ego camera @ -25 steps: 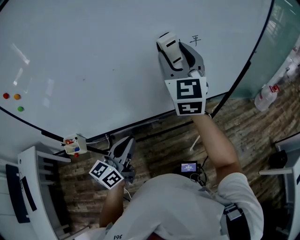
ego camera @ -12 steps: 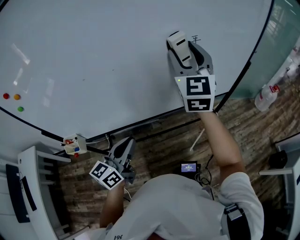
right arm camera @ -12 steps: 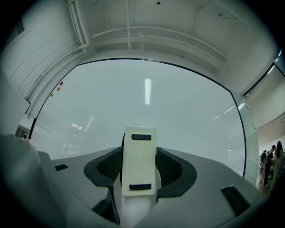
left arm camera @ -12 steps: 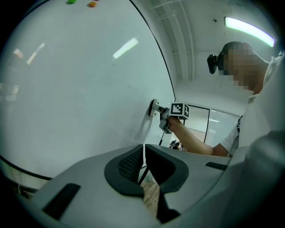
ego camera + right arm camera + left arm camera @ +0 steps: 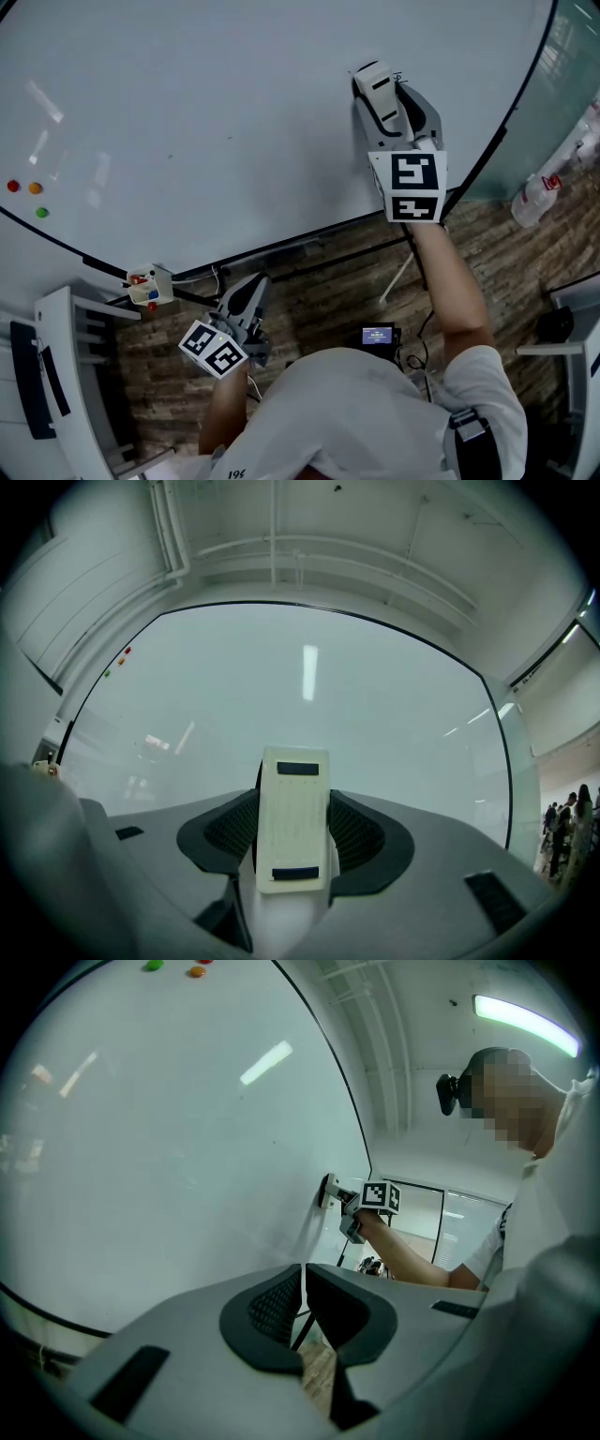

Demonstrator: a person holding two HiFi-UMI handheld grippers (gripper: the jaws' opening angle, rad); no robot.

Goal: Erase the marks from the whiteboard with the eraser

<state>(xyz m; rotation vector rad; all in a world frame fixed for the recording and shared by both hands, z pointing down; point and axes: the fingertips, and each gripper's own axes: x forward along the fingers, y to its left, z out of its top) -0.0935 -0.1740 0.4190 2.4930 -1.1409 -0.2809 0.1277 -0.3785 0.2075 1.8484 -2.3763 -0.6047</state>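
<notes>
Right gripper [image 5: 293,841]: clenched on the eraser [image 5: 293,817], 1 jaw at each long side.
- Eraser: cream, flat, rectangular, rounded corners, smooth plastic back. 2 dark strips across it, 1 near each end. No print readable.
- Jaw pads: dark with a fine mesh texture. Gripper shell is matte grey.
- Eraser is held against the whiteboard [image 5: 206,112]. In the left gripper view it meets the board face.
- 1 small dark written mark [image 5: 398,77] sits just beside the eraser's far right corner. Partly hidden, not legible.

Left gripper [image 5: 302,1297]: jaws pressed together with nothing between them. It is held low, below the board's bottom edge and well apart from the right gripper.

Each gripper carries 1 marker cube: white faces with black square codes. Right one [image 5: 412,186], left one [image 5: 214,352].

Whiteboard: glossy white with a thin dark border, reflecting ceiling lights.
- 3 round magnets far to the left of both grippers: red [image 5: 13,186], orange [image 5: 35,187], green [image 5: 41,212].
- 1 small white box [image 5: 145,284] at the bottom edge, just left of the left gripper, holding red and blue bits.

Floor [image 5: 328,291]: brown wood planks. 1 small device with a lit screen [image 5: 378,335] lies between the 2 arms. 1 clear bottle with a red cap [image 5: 536,197] stands right of the right gripper.
</notes>
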